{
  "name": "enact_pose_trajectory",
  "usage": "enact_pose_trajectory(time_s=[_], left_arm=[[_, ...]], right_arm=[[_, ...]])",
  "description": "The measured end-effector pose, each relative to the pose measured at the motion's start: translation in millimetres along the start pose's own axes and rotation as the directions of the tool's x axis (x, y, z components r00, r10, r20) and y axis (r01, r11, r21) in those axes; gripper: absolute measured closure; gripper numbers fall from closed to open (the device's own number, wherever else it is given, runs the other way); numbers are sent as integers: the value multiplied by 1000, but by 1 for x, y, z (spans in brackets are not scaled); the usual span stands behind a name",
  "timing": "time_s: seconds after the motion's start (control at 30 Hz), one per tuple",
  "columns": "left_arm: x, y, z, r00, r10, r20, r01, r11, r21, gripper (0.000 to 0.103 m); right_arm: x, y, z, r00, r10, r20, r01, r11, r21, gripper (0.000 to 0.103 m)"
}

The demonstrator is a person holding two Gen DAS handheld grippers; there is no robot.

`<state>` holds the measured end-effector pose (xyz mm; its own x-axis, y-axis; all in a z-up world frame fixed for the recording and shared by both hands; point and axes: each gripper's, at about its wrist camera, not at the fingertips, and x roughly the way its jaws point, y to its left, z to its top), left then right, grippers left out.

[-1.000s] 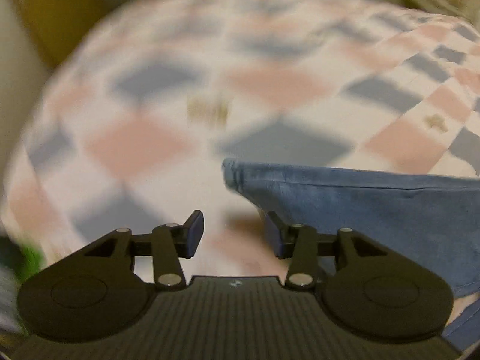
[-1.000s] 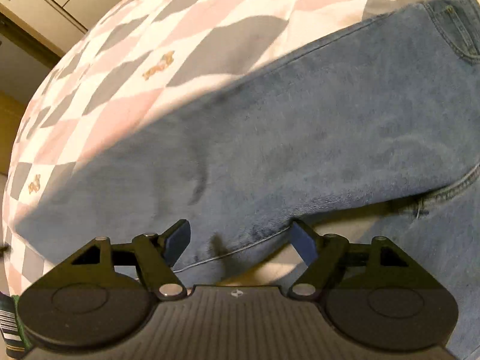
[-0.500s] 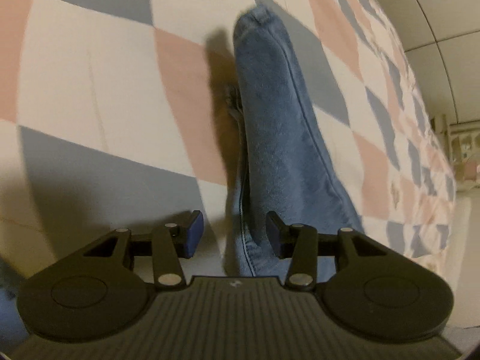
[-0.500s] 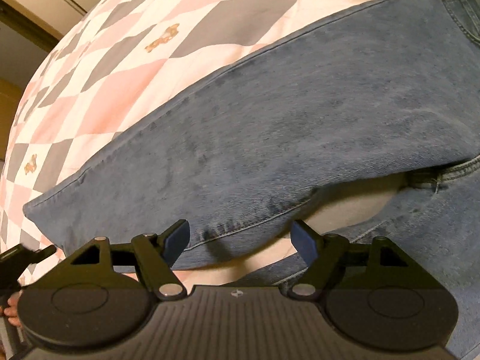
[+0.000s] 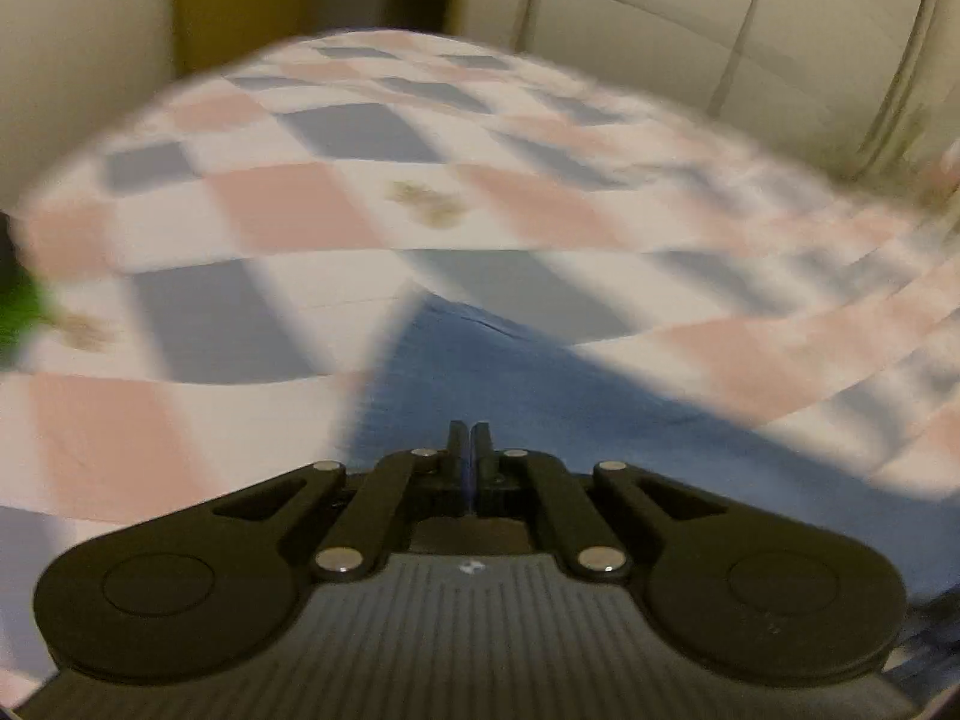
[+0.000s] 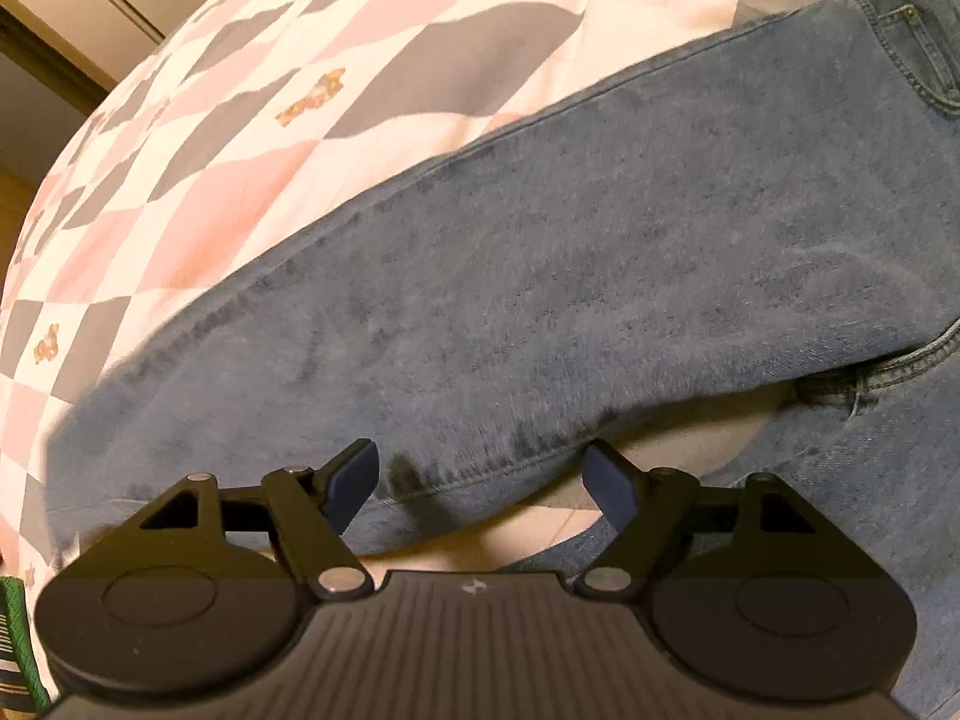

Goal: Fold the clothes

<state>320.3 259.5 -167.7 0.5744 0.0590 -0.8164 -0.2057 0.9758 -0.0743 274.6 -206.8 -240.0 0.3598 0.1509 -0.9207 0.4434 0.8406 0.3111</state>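
left wrist view: the left gripper (image 5: 471, 438) has its two fingers pressed together with only a sliver of blue showing between the pads — whether a fold of denim is pinched there cannot be told. the jeans (image 5: 540, 396) spread directly ahead of and beneath the fingertips, a blue wedge narrowing to a point further up the frame and widening toward the lower right edge. the cloth lies on a bedspread (image 5: 288, 210) checked in pink, grey and white, with small brown motifs. the whole view is smeared by motion blur. pale cabinet panels (image 5: 690, 18) stand behind the bed.

right wrist view: the right gripper (image 6: 483, 480) is spread wide, its blue-padded fingers well apart and holding nothing. one leg of the jeans (image 6: 600, 252) runs diagonally across the frame from the lower left to the upper right, where stitched seams and a rivet show near the waist. the lower hem seam of that leg passes just ahead of the gap between the fingers, close to the left fingertip (image 6: 354, 480). a second stretch of denim lies at the lower right, beside the right finger — a strip of the bedspread (image 6: 240, 138) shows between the two. the checked cover fills the upper left, and a green striped object (image 6: 15, 630) sits at the lower left edge.
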Motion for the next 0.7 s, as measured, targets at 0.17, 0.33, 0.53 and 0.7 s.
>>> enact_pose_trajectory(time_s=[0.17, 0.33, 0.53, 0.7], left_arm=[[52, 48, -20, 962, -112, -248, 23, 942, -335, 98], [78, 41, -18, 953, -198, -230, 65, 873, -483, 70], [112, 38, -7, 947, -205, -247, 31, 825, -564, 33], [128, 25, 8, 960, -123, -252, -7, 887, -462, 103]], right_arm=[[2, 5, -8, 1000, -14, -11, 14, 999, -34, 26], [1, 10, -8, 1000, -29, -6, 28, 997, -69, 26], [1, 10, -8, 1000, -26, 1, 26, 998, -62, 26], [1, 9, -8, 1000, -29, 2, 29, 998, -62, 26]])
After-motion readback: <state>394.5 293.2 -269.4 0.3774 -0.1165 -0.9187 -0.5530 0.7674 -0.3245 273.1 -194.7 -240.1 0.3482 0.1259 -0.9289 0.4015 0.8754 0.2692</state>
